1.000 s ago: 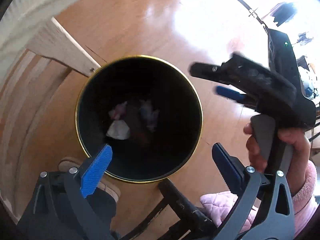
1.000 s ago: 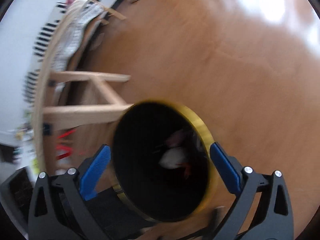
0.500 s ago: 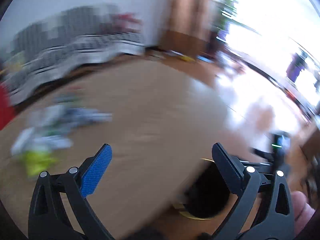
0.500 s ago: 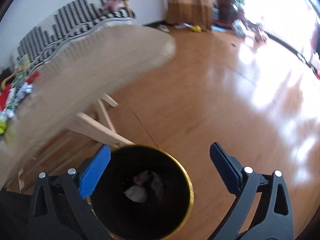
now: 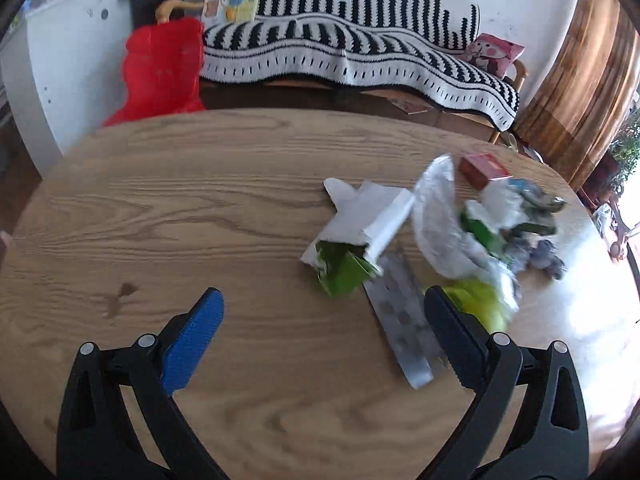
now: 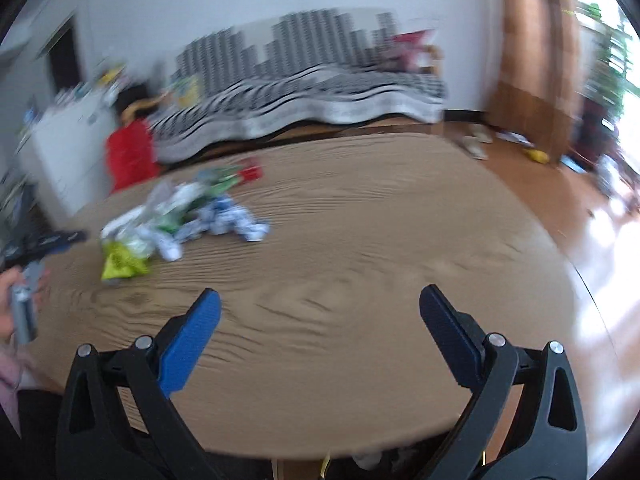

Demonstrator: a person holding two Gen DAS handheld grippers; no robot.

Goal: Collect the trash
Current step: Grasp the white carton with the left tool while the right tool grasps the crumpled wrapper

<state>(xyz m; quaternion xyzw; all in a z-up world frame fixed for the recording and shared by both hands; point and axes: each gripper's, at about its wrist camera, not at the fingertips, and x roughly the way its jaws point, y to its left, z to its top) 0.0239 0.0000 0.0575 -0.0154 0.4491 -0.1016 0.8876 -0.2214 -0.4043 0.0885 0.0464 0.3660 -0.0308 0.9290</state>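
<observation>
- Your left gripper (image 5: 322,322) hung over the round wooden table (image 5: 224,184) with its jaws spread wide and nothing between them.
- Beyond the table's far left edge, a red bag (image 5: 162,70) stood beside a sofa with a black-and-white striped blanket (image 5: 352,52).
- Just ahead of that gripper and to its right lay the trash on the tabletop: a torn white and green carton (image 5: 358,232), and a silver blister strip (image 5: 402,320) running from under the carton toward the right fingertip (image 5: 450,332).
- Further right, a heap of crumpled wrappers (image 5: 492,232) sat near the table's right edge, with a small red box (image 5: 482,170) at its far side.
- Your right gripper (image 6: 320,330) hovered over a bare stretch of the same table, jaws spread wide and holding nothing.
- In that blurred view the trash pile (image 6: 176,220) lay well to the left, a yellow-green wrapper (image 6: 120,266) at its near end.
- To the right, the wooden floor (image 6: 560,184) showed past the table's edge.
</observation>
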